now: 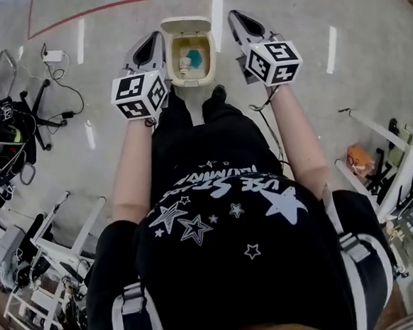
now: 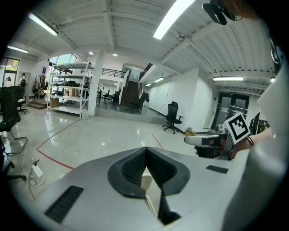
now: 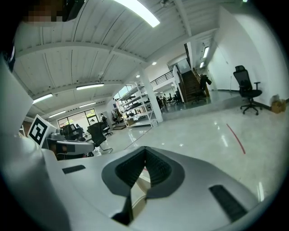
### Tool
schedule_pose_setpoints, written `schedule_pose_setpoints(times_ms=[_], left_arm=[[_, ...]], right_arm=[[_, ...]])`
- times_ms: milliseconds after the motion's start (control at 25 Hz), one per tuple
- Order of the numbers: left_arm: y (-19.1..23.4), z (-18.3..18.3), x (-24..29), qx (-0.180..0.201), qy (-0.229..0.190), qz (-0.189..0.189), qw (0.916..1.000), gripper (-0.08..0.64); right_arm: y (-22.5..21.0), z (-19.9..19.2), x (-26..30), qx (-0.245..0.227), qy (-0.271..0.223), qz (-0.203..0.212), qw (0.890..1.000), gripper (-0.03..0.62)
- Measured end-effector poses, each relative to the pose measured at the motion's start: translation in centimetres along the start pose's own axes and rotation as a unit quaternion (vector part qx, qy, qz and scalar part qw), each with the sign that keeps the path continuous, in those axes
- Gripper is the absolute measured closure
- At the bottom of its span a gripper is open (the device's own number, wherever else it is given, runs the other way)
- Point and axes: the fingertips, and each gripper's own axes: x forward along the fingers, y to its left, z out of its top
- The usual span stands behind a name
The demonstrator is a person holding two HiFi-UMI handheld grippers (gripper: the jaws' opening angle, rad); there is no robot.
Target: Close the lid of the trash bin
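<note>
- Across the upper part of the head view spreads a polished grey floor (image 1: 112,47), glossy enough to carry pale streaks of ceiling light, with a red taped line in the upper left.
- Filling the lower half is the person's black shirt (image 1: 226,230), soft cloth printed with white stars.
- At top centre stands the trash bin (image 1: 209,68), a cream, smooth-walled plastic box with rounded corners. Its mouth is wide open to the camera, so the task looks not yet done.
- Flanking the bin, the left gripper (image 1: 155,38) sits just beside its left wall and the right gripper (image 1: 237,17) just beside its right. Both are grey moulded shells with ribbed black pads and a black-and-white marker cube. Each gripper view shows its pads meeting at the tips with nothing held between them.
- Along the far edge of the bin the lid (image 1: 185,23) shows as a cream band, seemingly tipped up and back. Neither gripper touches it, so bringing it down over the mouth is what remains.
- Inside the bin lie a crumpled blue scrap (image 1: 195,56) and a pale piece (image 1: 184,64) beside it.
</note>
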Motion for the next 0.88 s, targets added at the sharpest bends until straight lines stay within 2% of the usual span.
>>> schedule_pose_setpoints(times_ms=[240,480,640,800,880], left_arm=[[1.0,-1.0,1.8,0.001,0.015,-0.012,0.9998,0.549],[2.8,-2.4,5.3,0.003,0.033,-0.036,0.9988,0.549],[4.0,-3.7,7.4,-0.007,0.048,-0.052,0.9975,0.549],[5.7,-5.1,9.2,-0.031,0.060,-0.053,0.9963,0.549],[6.2,-5.9,10.3,-0.022,0.071,-0.057,0.9956,0.549]], right_arm=[[0.5,-1.3,1.6,0.006,0.014,-0.003,1.000,0.588],[0.2,-2.9,3.9,0.011,0.026,-0.024,0.999,0.588],[-0.2,-4.2,5.9,0.023,0.036,-0.042,0.998,0.588],[-0.9,-5.6,7.5,0.033,0.042,-0.057,0.997,0.588],[-1.4,-6.4,8.3,0.038,0.046,-0.064,0.996,0.588]])
